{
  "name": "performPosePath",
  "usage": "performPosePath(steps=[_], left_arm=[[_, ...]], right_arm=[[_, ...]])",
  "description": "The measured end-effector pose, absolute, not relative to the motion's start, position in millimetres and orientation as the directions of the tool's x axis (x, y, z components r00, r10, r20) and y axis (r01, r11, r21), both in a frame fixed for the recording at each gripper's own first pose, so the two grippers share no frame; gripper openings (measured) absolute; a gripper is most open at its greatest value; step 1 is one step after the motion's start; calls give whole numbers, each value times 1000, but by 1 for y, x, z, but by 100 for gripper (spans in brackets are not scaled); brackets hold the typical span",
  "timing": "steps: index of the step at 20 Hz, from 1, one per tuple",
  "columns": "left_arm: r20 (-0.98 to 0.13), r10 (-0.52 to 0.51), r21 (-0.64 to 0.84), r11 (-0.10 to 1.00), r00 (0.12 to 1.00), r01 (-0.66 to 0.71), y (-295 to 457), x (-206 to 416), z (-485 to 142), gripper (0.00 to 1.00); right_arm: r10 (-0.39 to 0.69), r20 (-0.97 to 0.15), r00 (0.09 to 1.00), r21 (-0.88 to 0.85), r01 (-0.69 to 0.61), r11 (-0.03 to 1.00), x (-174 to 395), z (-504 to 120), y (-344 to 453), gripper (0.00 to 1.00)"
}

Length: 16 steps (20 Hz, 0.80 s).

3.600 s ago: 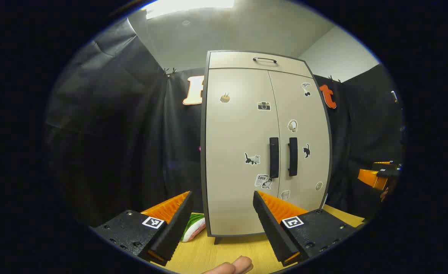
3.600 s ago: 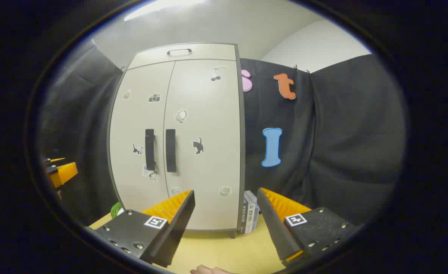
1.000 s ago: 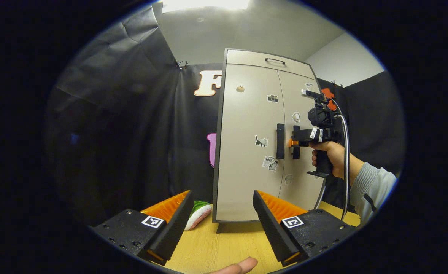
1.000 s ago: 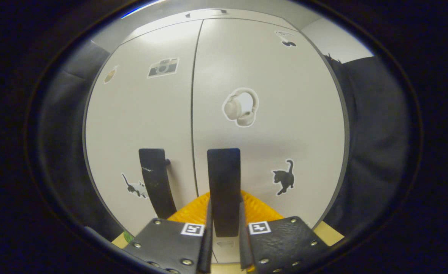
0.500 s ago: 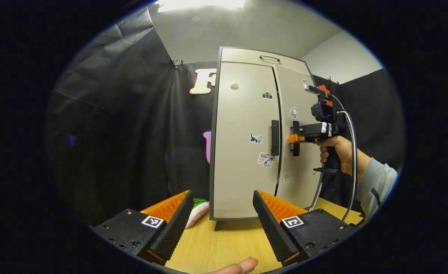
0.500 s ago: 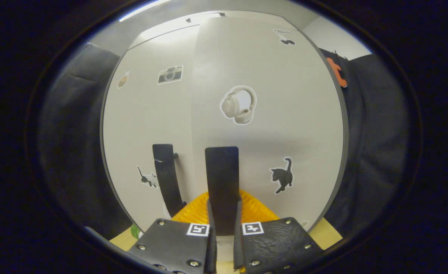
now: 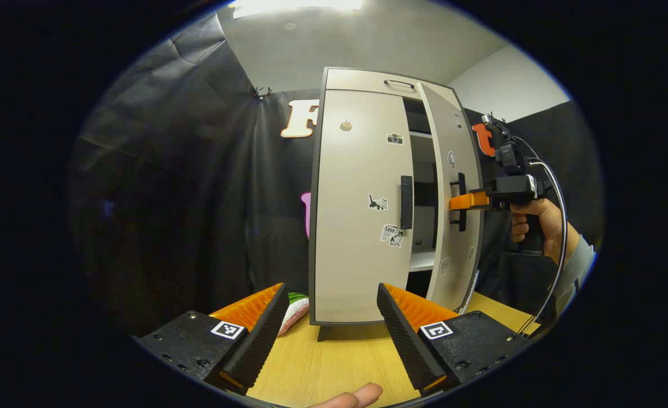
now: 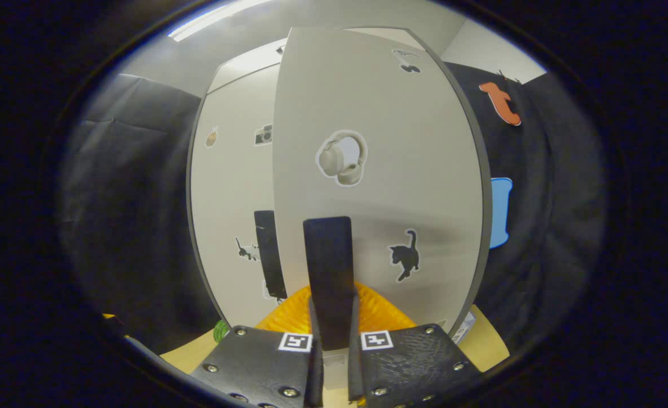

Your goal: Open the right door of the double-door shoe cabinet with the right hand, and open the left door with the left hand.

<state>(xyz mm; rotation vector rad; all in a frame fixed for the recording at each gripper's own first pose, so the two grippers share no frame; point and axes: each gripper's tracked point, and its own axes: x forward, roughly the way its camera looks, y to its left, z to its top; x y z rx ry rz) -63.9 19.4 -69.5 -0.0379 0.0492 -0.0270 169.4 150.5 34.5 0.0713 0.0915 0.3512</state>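
Right gripper (image 8: pixel 333 362) fingers clamped on right door handle (image 8: pixel 328 277), left gripper (image 7: pixel 328 334) fingers wide, level

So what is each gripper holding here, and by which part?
The right gripper is shut on the right door's handle, gripping its lower half; that door stands partly open. The left gripper is open, holding nothing.

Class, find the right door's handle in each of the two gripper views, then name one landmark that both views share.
Left gripper view: the right door's handle is right of centre, gripped by the right claw.
Right gripper view: the handle stands bottom centre, between the claw's fingers.
Shared landmark: the headphones sticker above it.
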Motion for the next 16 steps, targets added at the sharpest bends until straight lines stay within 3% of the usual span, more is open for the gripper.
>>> performPosePath(steps=[16], left_arm=[[-85,-78,-65,995,993,73,-4,-59,-81,97]], right_arm=[[338,-68,939,80,-332,940,158,38,128,16]])
